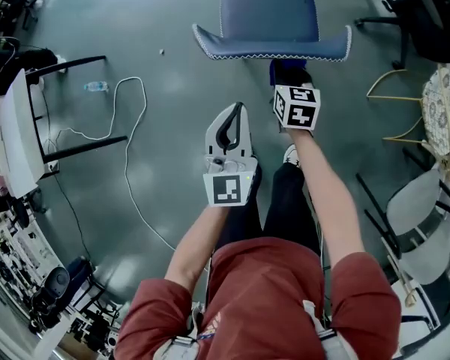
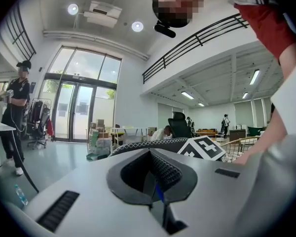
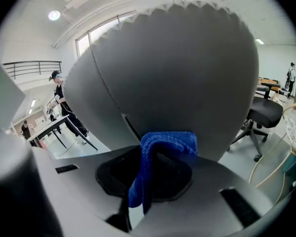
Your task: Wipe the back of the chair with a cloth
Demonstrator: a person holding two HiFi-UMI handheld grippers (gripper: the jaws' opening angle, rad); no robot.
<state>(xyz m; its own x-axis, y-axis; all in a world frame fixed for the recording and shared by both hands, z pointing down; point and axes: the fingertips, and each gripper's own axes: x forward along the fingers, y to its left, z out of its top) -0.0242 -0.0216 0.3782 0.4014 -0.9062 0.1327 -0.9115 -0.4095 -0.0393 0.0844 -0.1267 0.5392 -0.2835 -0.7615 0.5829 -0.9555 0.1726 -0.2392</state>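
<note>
The chair (image 1: 270, 10) stands ahead of me in the head view, its back's stitched top edge (image 1: 270, 51) nearest. My right gripper (image 1: 291, 77) reaches in just below that edge, shut on a blue cloth (image 1: 287, 68). In the right gripper view the folded cloth (image 3: 163, 149) sticks out of the right gripper (image 3: 155, 159) and rests against the grey chair back (image 3: 177, 68). My left gripper (image 1: 235, 112) hangs back from the chair, apart from it, jaws together with nothing held. From the left gripper (image 2: 150, 156) view the chair's top edge (image 2: 143, 145) shows just beyond its tips.
A water bottle (image 1: 96, 86) and a white cable (image 1: 127, 148) lie on the floor at left, beside a desk (image 1: 19, 133). A black office chair (image 1: 420, 13), a wire chair (image 1: 439, 111) and grey chairs (image 1: 420, 223) crowd the right. A person (image 2: 17, 117) stands far off.
</note>
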